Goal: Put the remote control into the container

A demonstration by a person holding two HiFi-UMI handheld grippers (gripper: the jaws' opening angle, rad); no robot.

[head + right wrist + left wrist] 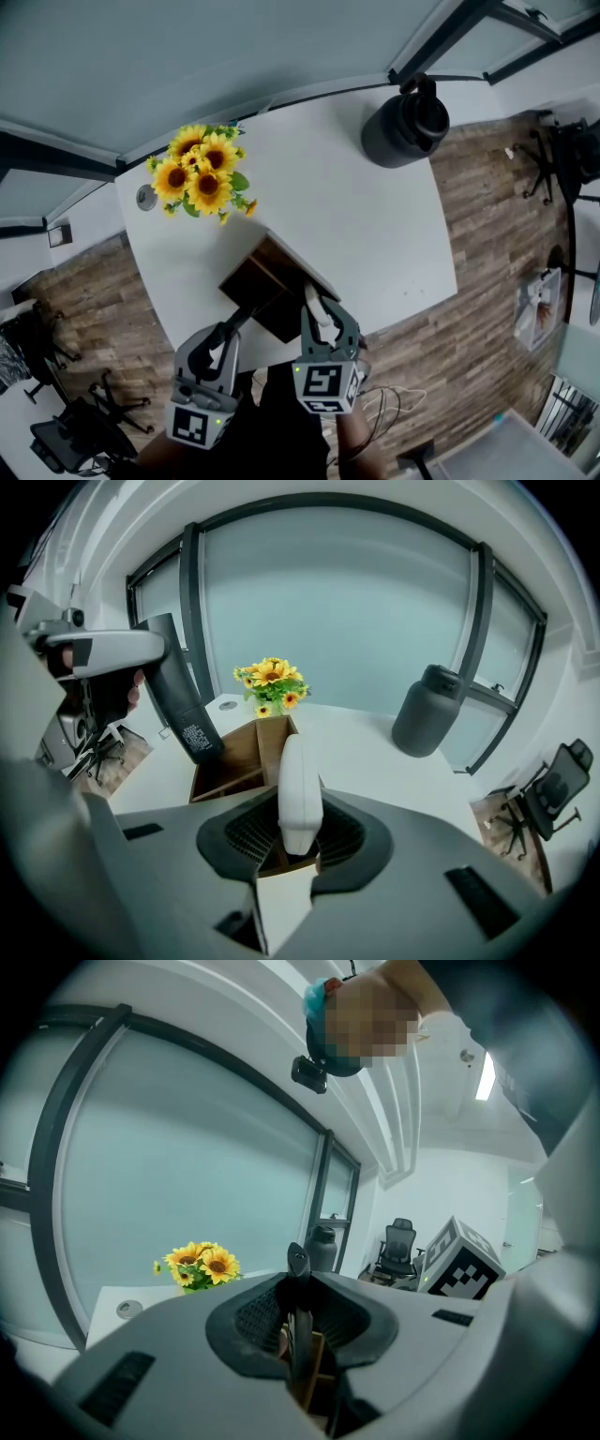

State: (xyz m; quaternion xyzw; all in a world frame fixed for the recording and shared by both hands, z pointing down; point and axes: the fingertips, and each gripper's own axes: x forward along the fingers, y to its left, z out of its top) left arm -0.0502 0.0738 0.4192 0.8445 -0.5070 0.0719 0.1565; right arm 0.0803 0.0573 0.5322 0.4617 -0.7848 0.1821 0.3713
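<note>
- Over the wooden container at the tabletop's near edge, your right gripper's jaws clamp a white remote.
- Your left gripper's jaws grip a black remote beside it.

The right gripper clamps a white remote control above the wooden container. Sunflowers stand behind it at the far edge of the tabletop.

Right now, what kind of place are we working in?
Most likely an office or meeting room: a white table, frosted glass partition walls in dark frames, and a swivel office chair on wood-look flooring.
</note>
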